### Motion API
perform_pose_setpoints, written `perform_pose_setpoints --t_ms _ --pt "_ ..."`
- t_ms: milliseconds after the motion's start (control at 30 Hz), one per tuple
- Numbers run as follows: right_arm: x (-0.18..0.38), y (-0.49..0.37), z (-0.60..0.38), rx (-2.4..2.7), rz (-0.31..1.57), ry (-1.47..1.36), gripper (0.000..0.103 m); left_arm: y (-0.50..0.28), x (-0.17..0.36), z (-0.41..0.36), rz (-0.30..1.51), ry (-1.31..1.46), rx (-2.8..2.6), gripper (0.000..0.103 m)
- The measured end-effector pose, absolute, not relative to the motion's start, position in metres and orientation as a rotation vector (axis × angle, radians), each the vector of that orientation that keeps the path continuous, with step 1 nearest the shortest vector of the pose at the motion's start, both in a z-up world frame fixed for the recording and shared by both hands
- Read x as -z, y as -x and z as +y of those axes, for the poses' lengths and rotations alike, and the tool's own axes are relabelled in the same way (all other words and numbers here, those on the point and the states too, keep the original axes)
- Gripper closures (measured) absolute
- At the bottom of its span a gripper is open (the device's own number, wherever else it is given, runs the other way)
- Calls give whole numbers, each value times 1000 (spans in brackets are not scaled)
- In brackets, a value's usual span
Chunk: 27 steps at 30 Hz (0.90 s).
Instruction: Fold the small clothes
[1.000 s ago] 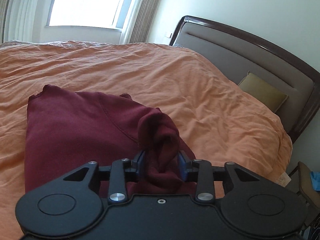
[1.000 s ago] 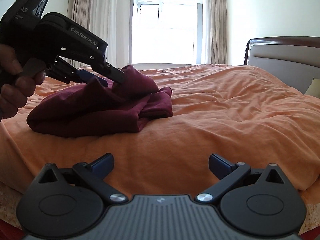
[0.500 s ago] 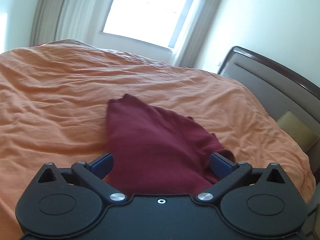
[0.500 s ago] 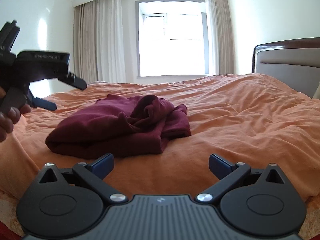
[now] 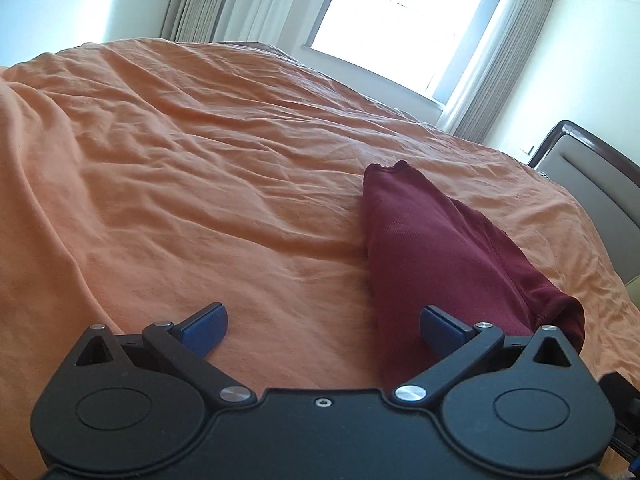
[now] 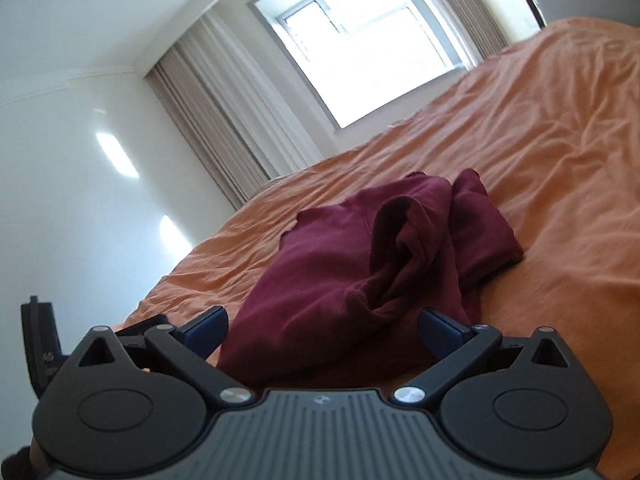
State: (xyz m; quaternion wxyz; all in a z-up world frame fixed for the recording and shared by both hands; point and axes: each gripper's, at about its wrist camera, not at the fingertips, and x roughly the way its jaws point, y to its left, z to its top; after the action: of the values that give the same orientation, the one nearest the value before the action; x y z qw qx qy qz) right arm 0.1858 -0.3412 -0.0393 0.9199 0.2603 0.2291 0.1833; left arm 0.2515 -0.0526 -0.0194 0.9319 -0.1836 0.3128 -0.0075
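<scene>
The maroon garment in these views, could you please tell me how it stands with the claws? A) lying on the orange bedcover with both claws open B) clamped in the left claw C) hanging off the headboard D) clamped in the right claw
A: the maroon garment lies bunched on the orange bedcover, while the left claw and right claw stand wide open, gripping nothing.

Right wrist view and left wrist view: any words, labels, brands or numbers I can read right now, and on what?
None can be read.
Right gripper, grey ribbed body: a small embossed emblem, no letters.
Left gripper: no marking.
Dark red knit garment on the orange bedspread: no tag or print visible.
</scene>
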Motion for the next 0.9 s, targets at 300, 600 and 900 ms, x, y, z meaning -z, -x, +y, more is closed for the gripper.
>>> perform_pose_setpoints --t_ms 300,600,900 --pt "48 -226 -333 -226 485 -678 11 -255 24 -64 636 348 19 1" --pt "54 -245 -339 -54 443 -706 71 -257 23 -67 640 334 15 1" --pt "25 -222 -350 -90 271 -527 87 -280 5 -85 622 340 92 1"
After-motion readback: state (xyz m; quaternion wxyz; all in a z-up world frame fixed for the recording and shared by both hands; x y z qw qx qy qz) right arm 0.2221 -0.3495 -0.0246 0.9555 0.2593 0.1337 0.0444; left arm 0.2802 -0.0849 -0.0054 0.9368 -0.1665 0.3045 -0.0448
